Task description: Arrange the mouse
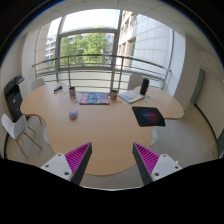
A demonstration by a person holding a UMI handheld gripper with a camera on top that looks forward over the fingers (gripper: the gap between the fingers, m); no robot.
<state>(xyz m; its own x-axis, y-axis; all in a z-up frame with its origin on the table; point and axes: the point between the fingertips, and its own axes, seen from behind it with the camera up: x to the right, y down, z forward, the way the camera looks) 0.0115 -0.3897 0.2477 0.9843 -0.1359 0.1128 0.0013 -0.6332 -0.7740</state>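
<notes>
A black mouse mat (148, 116) lies on the right part of the round wooden table (105, 128), far ahead of my fingers. I cannot make out a mouse for certain; a small dark object (71, 115) sits on the table's left half. My gripper (112, 161) hangs above the table's near edge, open, with nothing between its magenta pads (79, 158).
At the table's far side lie a laptop or papers (95, 98), a white object (128, 97) and a dark upright item (144, 87). A white chair (17, 128) stands at the left, a dark chair (14, 97) behind it. Large windows (90, 45) and a railing lie beyond.
</notes>
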